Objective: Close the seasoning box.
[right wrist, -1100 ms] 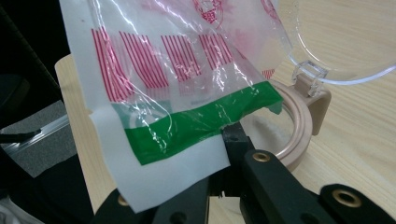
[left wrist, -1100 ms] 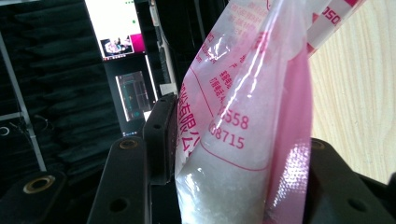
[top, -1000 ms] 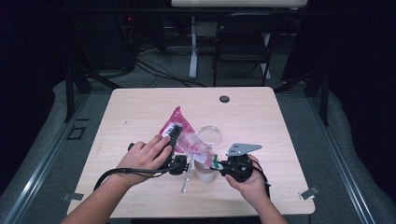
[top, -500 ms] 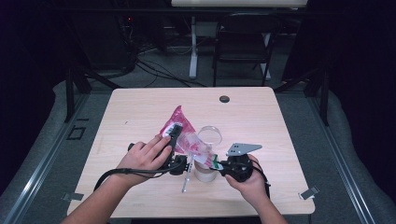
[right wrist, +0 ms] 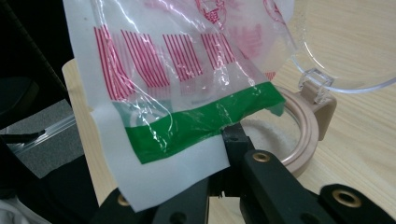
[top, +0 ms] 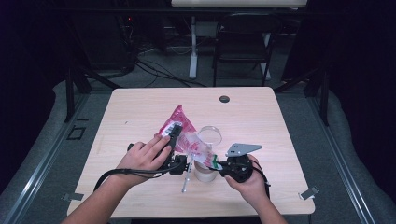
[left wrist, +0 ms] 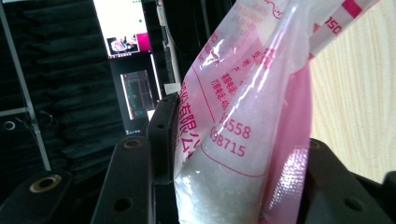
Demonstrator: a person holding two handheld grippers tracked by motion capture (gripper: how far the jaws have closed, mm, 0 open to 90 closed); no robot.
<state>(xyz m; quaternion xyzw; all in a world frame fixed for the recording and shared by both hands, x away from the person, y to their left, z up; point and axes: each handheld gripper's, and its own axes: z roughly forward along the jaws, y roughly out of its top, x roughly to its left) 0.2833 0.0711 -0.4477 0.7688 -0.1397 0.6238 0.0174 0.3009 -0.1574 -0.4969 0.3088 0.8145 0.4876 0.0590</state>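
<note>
Left claw [top: 173, 133] clamps the sugar bag [left wrist: 243, 140] body, right claw [right wrist: 219, 186] pinches its green-striped mouth above the jar [right wrist: 299, 135]: tilt slowly, mouth inside the rim.

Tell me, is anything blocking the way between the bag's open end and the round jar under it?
Nothing visible blocks it. The right gripper pinches the bag by its green strip, right above the jar. The jar's clear lid is flipped back, so its mouth is open. The left gripper holds the bag's other end higher.

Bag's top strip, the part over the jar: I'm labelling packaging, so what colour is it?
Green, a solid band across the bag's open end, clearest in the right gripper view.
</note>
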